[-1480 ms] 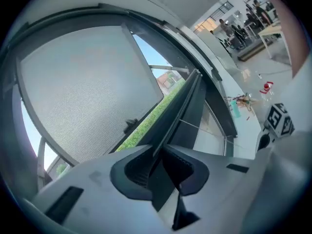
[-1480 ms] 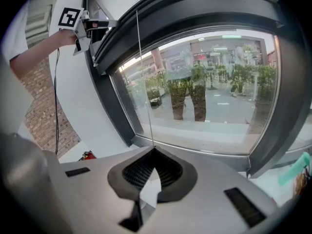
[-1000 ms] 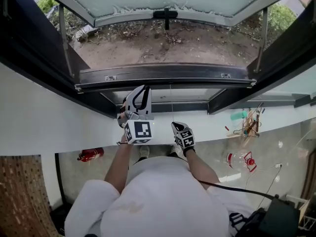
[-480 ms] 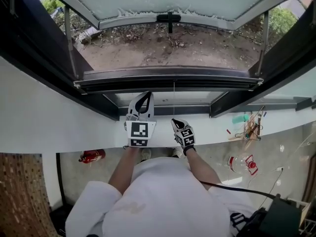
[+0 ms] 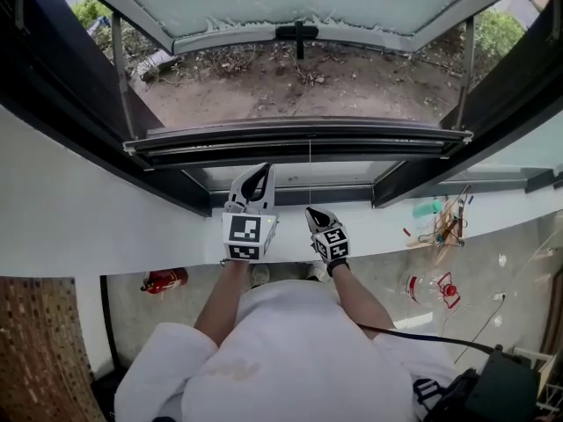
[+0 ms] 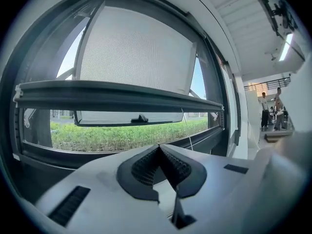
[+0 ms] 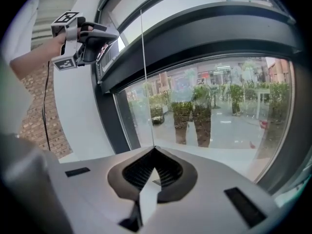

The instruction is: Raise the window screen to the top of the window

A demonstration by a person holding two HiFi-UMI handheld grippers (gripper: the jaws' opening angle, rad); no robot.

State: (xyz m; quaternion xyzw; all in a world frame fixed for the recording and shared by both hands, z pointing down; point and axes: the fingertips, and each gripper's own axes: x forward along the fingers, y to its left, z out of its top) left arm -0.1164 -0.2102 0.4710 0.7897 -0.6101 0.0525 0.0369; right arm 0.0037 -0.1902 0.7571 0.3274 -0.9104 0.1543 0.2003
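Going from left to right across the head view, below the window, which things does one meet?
red fire extinguisher → left gripper → right gripper, shut on the cord → wire clutter

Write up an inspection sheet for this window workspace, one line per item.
Surface: white sill below the window frame.
Job's things: dark screen bar spans the opening; a thin pull cord runs from it down to the right gripper.
Clutter: red extinguisher and clear bottle on the floor; small items on the ledge at right.
Grippers: left gripper shut, nothing in it; right gripper shut on the pull cord.
Cables: black cable by the person's right arm.
Surroundings: open sash; bare ground outside.
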